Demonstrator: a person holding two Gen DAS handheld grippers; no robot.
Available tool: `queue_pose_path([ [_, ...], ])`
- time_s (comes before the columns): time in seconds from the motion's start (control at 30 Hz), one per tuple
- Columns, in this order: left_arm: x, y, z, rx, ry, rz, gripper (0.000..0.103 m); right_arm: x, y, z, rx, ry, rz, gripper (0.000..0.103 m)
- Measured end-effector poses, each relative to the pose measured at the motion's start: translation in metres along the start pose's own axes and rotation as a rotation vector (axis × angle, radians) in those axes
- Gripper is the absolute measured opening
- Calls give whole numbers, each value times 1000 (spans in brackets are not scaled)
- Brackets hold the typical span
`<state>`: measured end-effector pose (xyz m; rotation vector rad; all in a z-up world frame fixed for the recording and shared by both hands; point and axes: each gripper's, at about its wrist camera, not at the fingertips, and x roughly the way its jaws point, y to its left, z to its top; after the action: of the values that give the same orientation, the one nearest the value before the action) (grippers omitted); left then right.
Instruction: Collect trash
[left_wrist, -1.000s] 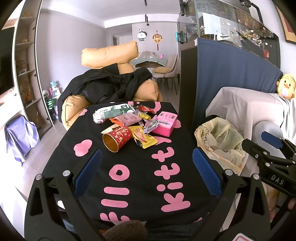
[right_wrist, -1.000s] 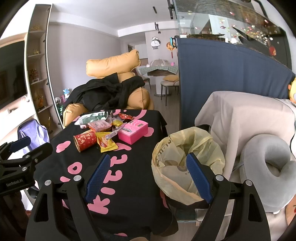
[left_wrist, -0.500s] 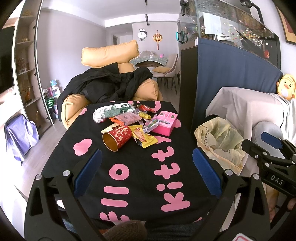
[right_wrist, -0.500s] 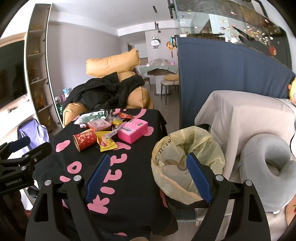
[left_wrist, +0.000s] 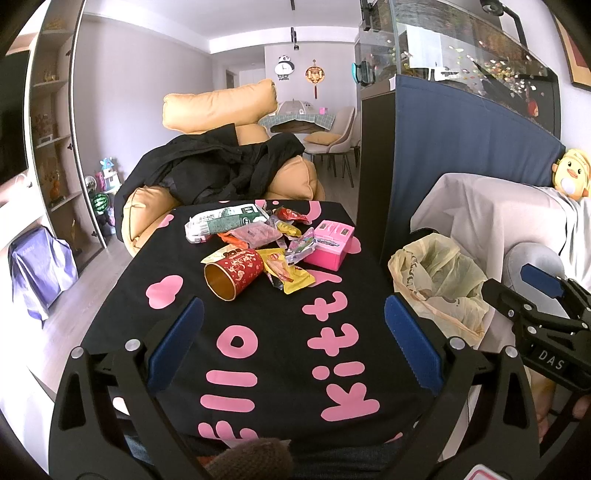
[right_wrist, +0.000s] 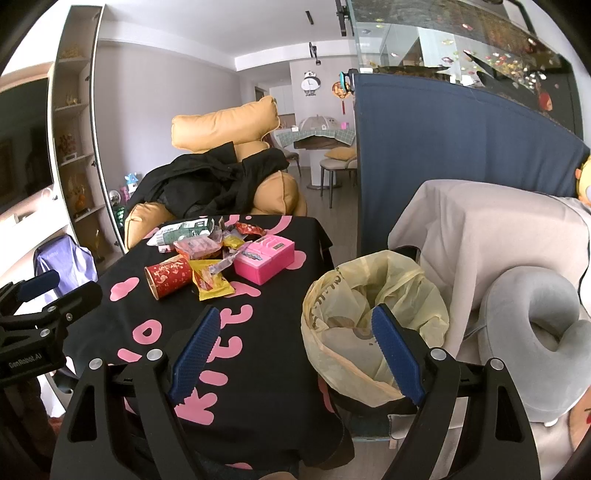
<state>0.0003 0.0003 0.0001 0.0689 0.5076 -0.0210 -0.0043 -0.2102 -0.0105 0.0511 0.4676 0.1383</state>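
A pile of trash lies at the far end of the black table (left_wrist: 273, 332): a red paper cup (left_wrist: 233, 272) on its side, a yellow wrapper (left_wrist: 288, 271), a pink box (left_wrist: 331, 242), a green-white packet (left_wrist: 225, 220) and several small wrappers. A bin lined with a yellow bag (left_wrist: 439, 284) stands right of the table; it also shows in the right wrist view (right_wrist: 369, 317). My left gripper (left_wrist: 293, 343) is open and empty above the table's near part. My right gripper (right_wrist: 295, 354) is open and empty, between table edge and bin.
An orange armchair (left_wrist: 221, 110) with a black coat (left_wrist: 214, 170) stands behind the table. A blue-covered fish tank cabinet (left_wrist: 461, 147) and a covered sofa (right_wrist: 491, 229) with a grey neck pillow (right_wrist: 539, 332) are on the right. Shelves line the left wall.
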Motion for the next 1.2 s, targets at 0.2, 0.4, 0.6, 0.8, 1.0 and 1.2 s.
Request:
queue_pose_path([
  [0.2, 4, 5, 4, -46, 24, -9, 94, 6, -4, -5, -1, 9, 1, 80],
  [0.4, 33, 36, 7, -90, 30, 3, 94, 24, -9, -4, -33, 7, -33, 80],
  [0.6, 71, 77, 11, -71, 4, 82, 94, 54, 6, 9, -63, 44, -8, 80],
  [0.8, 118, 125, 2, -158, 105, -52, 94, 102, 36, 15, -124, 102, 75, 80],
  [1.0, 156, 144, 3, -116, 114, -57, 94, 154, 66, 24, -208, 165, 137, 80],
  [1.2, 206, 176, 38, -147, 113, -166, 94, 198, 82, 45, -291, 123, 126, 80],
])
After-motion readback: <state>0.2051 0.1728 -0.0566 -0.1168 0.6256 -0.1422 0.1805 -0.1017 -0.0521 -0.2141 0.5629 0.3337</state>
